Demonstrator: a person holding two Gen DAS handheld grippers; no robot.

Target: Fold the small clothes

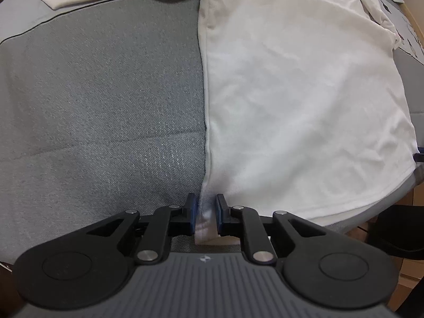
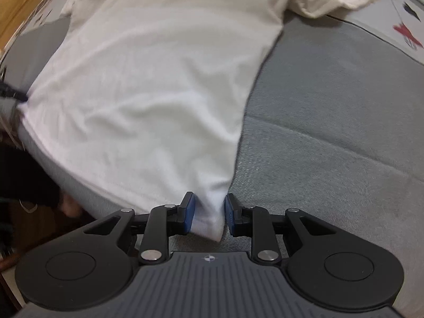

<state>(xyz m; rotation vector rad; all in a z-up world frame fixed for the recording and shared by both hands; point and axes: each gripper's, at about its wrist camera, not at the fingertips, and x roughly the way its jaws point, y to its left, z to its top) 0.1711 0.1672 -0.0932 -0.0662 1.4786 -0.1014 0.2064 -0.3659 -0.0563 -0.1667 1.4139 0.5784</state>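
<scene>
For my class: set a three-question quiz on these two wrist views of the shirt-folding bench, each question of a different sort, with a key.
1. True or false: the left tongs hold a hem corner of the white T-shirt.
2. Multiple choice: what does the T-shirt lie on? A) wooden floor B) grey fabric cushion C) metal tray
3. Fill in: between the right tongs sits a ____ of the T-shirt.

Key: 1 true; 2 B; 3 corner.
</scene>
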